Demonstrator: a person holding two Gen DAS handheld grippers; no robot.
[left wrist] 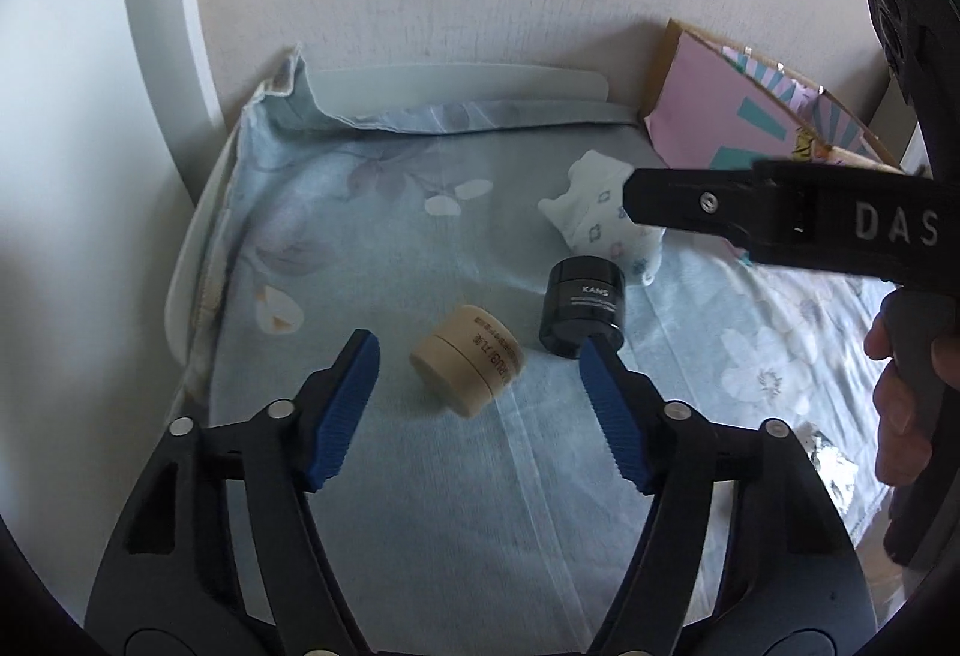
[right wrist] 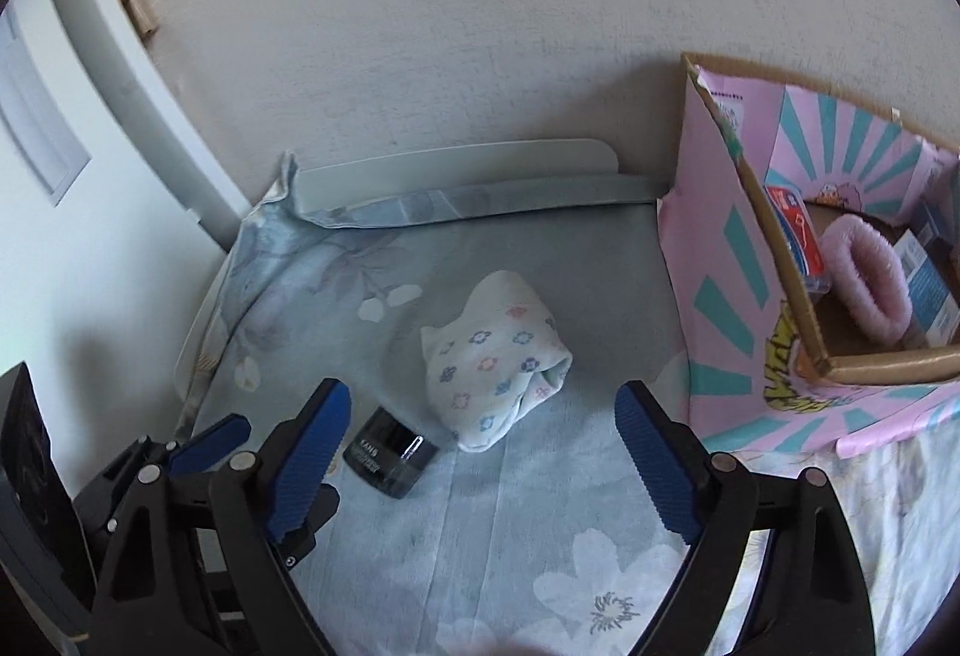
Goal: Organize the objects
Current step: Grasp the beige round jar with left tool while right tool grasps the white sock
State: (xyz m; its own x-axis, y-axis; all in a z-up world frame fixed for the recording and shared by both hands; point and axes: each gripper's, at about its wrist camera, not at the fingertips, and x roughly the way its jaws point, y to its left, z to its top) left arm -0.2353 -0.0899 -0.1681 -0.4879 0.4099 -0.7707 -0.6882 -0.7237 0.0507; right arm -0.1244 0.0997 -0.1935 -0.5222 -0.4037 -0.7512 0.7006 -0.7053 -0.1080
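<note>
Pick step, both sides. Left tongs (left wrist: 480, 356) apart, nothing clamped, straddling the beige jar (left wrist: 467, 369) lying mid-bed (left wrist: 420, 506). Right tongs (right wrist: 485, 407) apart, empty, lined up on the rolled cloth (right wrist: 498, 368) near the box (right wrist: 744, 296). Next: drop lower, then close.

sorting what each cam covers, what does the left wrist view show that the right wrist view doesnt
Only the left wrist view shows the beige jar lying on its side between the open fingers of the left gripper, and a hand on the other tool's handle.

Only the right wrist view looks inside the pink box: a pink fluffy ring and small packages.

Both show the black jar, the rolled flowered cloth and the floral sheet. The right gripper is open too.
</note>
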